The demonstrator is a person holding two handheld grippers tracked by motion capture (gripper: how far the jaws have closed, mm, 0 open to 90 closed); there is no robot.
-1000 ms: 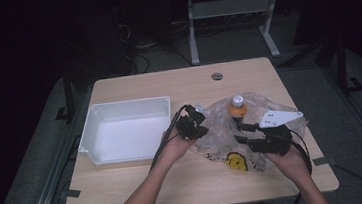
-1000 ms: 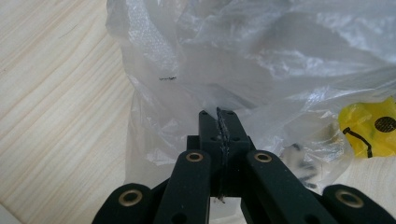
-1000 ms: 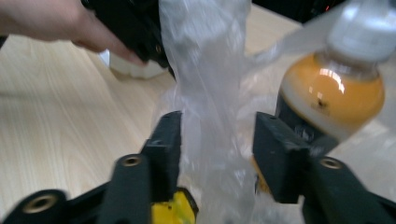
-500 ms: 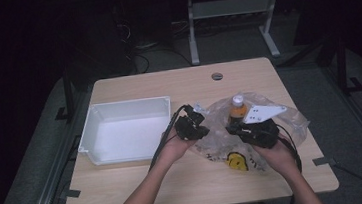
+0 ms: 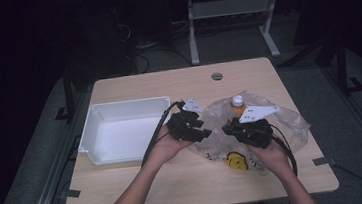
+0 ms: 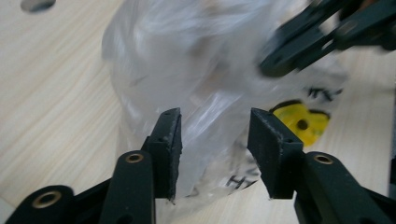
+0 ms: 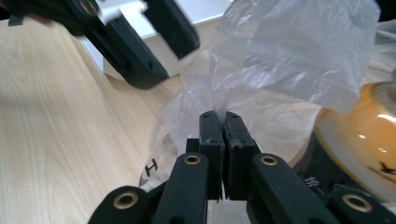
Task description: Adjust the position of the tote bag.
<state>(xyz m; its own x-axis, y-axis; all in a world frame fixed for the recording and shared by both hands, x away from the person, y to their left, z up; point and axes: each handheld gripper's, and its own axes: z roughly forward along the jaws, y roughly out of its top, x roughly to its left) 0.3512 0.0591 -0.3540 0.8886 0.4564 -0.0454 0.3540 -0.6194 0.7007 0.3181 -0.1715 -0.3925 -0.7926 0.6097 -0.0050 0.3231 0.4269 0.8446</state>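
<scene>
1. Plastic film sits pinched between the closed jaws of the right tool (image 7: 218, 122), which grips one edge of the clear plastic bag (image 5: 271, 123).
2. Jaws of the left tool (image 6: 214, 140) have just been opening; they stand apart with bag film between them, the pads not pressing on it.
3. An orange bottle (image 5: 238, 105) with a white cap stands inside the bag at its far side, close to the right tool.
4. The bag lies on the wooden bench (image 5: 167, 83), its yellow smiley print (image 5: 237, 161) toward the near edge, between the person's hands.
5. A white bin (image 5: 100, 112) sits to the left of the bag.
6. By the look of it, the bag is held on one side and the bottle is not yet out; it appears bound for the bin.
</scene>
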